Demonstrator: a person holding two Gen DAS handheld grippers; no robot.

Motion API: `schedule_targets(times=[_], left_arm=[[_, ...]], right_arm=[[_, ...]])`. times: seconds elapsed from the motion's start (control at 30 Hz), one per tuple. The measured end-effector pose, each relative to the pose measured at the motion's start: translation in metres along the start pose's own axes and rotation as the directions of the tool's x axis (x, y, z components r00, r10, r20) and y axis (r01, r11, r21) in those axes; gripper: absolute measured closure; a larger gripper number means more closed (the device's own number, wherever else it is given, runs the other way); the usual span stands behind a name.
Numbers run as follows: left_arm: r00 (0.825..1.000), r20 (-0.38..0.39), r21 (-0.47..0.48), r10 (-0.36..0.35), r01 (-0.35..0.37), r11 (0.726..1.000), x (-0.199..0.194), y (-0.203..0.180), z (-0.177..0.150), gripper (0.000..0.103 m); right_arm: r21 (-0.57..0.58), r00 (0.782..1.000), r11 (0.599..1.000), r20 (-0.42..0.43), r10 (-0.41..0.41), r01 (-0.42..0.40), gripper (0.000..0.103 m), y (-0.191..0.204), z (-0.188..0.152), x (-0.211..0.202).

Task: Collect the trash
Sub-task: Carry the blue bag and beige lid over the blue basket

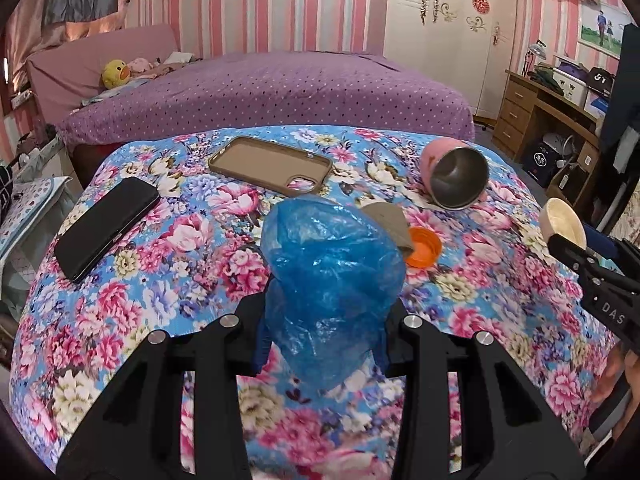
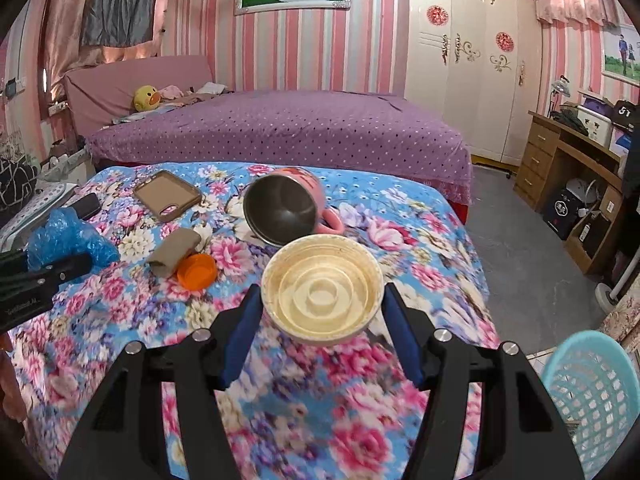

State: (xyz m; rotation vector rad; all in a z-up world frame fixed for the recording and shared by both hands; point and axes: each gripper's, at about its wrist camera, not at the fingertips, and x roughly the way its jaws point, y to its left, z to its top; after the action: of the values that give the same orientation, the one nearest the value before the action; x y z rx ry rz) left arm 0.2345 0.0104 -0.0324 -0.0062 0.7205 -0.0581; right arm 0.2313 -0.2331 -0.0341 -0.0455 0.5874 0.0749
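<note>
Over the floral bench (image 2: 420, 240): left claw (image 1: 324, 320) pinches blue plastic bag (image 1: 332, 268), limp, slippery, gripped at its bunched neck. Right claw (image 2: 320, 308) clamps cream lid (image 2: 322, 296), light, rigid, by its rim; basket (image 2: 592, 392) near.

Before you: pink-striped walls (image 2: 372, 20), purple bed (image 2: 280, 128) at centre, white wardrobe (image 2: 460, 80) upper right, wooden desk (image 2: 560, 160) far right, grey floor (image 2: 520, 240).

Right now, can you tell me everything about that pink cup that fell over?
The pink cup lies tipped on its side on the flowery cloth, its open mouth facing the cameras. Outside it is pink with a red marking and a pink handle that rests low on the cloth; inside looks like dull grey metal, and empty. No gripper touches it.
</note>
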Motion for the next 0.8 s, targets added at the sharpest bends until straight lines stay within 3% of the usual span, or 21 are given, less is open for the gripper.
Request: schedule_targets(times=[0.27, 0.8], left_arm=[[0.999, 0.043, 0.036, 0.004, -0.005, 0.999, -0.027, -0.028, -0.013, 0.065], [0.996, 0.028, 0.019, -0.088, 0.088, 0.996, -0.048, -0.118, -0.049, 0.065]], right_arm=[[0.002, 0.999, 0.999, 0.022, -0.039, 0.039, 0.042, -0.034, -0.014, -0.042], [0.043, 0.987, 0.986, 0.027, -0.16, 0.159, 0.042, -0.136, -0.05, -0.1]])
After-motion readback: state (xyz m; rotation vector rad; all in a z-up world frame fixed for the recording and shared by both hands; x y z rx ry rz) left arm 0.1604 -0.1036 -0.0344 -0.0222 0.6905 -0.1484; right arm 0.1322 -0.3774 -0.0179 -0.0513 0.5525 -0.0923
